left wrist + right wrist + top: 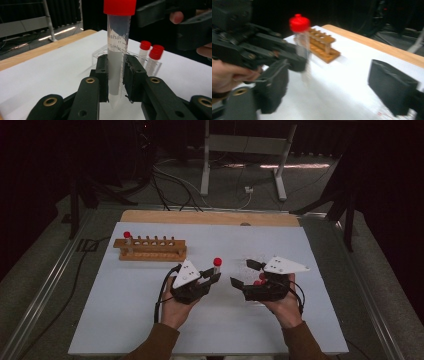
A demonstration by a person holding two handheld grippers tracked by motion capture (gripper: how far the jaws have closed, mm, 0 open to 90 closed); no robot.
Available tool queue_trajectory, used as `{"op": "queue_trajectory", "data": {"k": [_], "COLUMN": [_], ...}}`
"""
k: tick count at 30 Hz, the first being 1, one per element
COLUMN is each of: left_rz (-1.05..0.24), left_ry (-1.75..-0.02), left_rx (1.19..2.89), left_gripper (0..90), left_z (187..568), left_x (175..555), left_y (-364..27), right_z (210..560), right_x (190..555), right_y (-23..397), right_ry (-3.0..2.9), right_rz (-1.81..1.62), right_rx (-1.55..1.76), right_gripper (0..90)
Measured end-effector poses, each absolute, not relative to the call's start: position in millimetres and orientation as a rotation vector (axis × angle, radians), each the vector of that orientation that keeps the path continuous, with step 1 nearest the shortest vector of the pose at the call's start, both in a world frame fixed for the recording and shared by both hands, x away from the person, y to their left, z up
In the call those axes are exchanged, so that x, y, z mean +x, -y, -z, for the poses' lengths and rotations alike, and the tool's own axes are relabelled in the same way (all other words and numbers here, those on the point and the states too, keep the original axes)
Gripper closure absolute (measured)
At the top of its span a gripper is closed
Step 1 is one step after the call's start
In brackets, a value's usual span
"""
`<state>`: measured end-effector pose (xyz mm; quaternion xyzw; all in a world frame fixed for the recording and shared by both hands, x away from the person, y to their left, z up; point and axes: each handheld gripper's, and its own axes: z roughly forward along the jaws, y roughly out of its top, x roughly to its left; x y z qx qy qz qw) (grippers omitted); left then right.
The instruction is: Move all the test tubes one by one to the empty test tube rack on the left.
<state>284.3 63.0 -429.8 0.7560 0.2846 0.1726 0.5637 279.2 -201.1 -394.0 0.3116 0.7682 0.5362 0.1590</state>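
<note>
A clear plastic tube with a red cap (117, 50) stands upright between the pads of my left gripper (116, 77), which is shut on it low down, just above its pointed tip. In the high view the left gripper (212, 274) and the capped tube (217, 263) sit at the middle of the white board. To their right, my right gripper (243, 273) is open, with nothing between its jaws. In the right gripper view its own pads (273, 85) stand wide apart, and the held tube (301, 40) shows beyond them in the other gripper (254, 53).
A wooden tube rack (150, 250) stands at the board's back left with one red-capped tube (127, 235) in its left end. Two more red-capped tubes (151, 53) stand in a clear holder by the right hand. The white board (150, 320) lies on a wooden table.
</note>
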Motion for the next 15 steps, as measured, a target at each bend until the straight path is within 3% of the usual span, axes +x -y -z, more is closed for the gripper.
{"op": "queue_trajectory", "data": {"k": [4,15], "left_rz": [-0.423,-0.49], "left_ry": [-0.703,-0.785], "left_rx": [1.753,1.712], "left_gripper": [76.0,76.0], "left_z": [427.8,423.7], "left_x": [287.7,294.8], "left_y": [-75.8,-109.8], "right_z": [398.0,415.2], "right_x": [278.6,277.2], "right_y": [215.7,241.4], "right_ry": [-2.141,-2.087], "right_rz": [-1.476,-1.413], "right_rx": [0.921,0.977], "right_gripper": [5.5,0.0]}}
